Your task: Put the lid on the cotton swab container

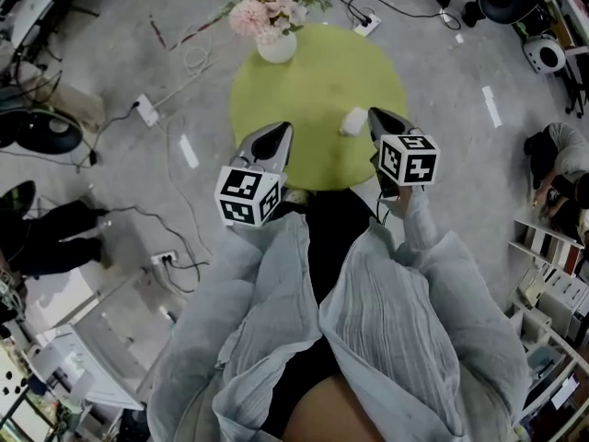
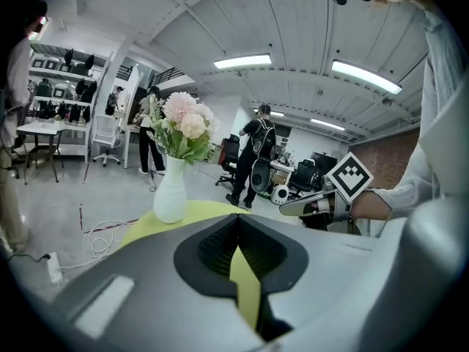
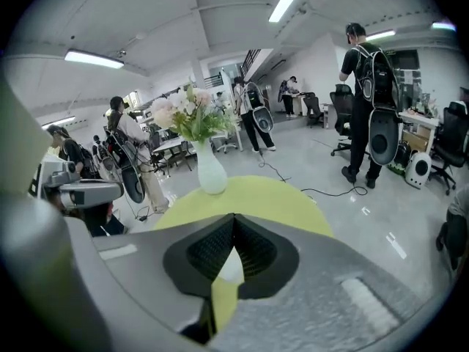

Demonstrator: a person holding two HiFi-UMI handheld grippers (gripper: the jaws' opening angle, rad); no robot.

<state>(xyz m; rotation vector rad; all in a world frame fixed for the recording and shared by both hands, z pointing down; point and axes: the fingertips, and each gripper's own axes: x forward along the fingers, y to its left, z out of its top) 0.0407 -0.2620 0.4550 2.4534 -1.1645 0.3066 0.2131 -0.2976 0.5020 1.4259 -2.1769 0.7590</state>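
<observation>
The task looks barely begun, at the approach stage; neither pair of jaws holds anything. The left gripper (image 1: 279,134) has its jaws brought together at the tips, and only a thin sliver of the yellow-green table (image 1: 304,90) shows through the gap behind them; nothing stands between them. The right gripper (image 1: 377,118) is likewise closed at the tips and empty.

A small white object (image 1: 352,121) sits on the table just to the left of the right jaws, and well to the right of the left jaws; in the right gripper view a pale patch (image 3: 231,266) of it shows through the slit under the joined tips, so it lies just ahead of and below them. It is most likely the cotton swab container or its lid; it is too small to tell which, or whether a lid already sits on it; no second piece can be made out.

A white vase (image 1: 276,46) of pink flowers (image 1: 271,3) stands well beyond both pairs of jaws, at the table's far edge.

The next move, as I judge it, calls for the right jaws to open, shift slightly left and come down around the white object; the left jaws would need to open too, to steady the other piece once it is found.
</observation>
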